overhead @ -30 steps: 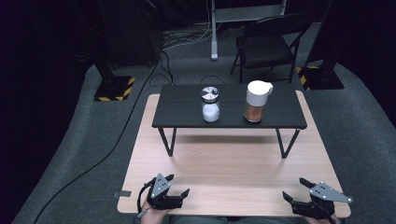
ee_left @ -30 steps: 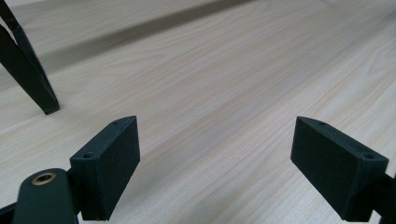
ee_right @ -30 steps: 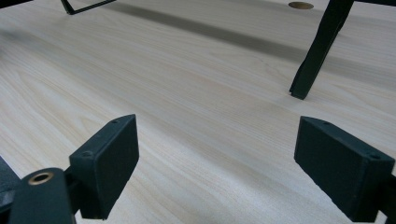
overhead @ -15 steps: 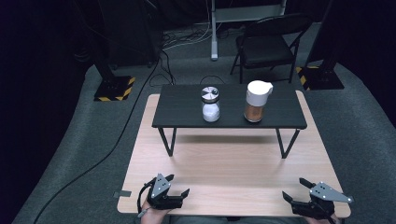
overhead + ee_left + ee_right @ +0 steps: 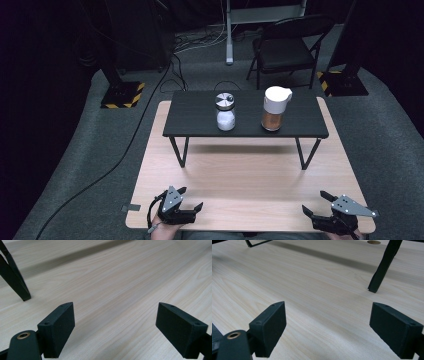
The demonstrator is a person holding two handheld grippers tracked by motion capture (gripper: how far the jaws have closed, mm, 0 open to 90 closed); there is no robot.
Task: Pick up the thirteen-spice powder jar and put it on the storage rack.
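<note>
My left gripper (image 5: 189, 198) rests open at the near left edge of the light wooden table (image 5: 240, 175). Its jaws stand wide apart over bare wood in the left gripper view (image 5: 115, 322). At the near right edge my right gripper (image 5: 316, 203) is open too, with nothing between its jaws (image 5: 328, 323). On a small black raised table (image 5: 245, 120) farther back stand a glass jar (image 5: 225, 112) of white powder with a silver lid and a taller container (image 5: 274, 108) of brown contents with a white lid.
The black table's thin legs (image 5: 15, 281) (image 5: 384, 265) rise from the wood ahead of each gripper. A black folding chair (image 5: 287, 47) and stand bases with yellow-black stripes (image 5: 121, 95) sit on the grey carpet beyond. A cable (image 5: 125, 150) runs along the floor at left.
</note>
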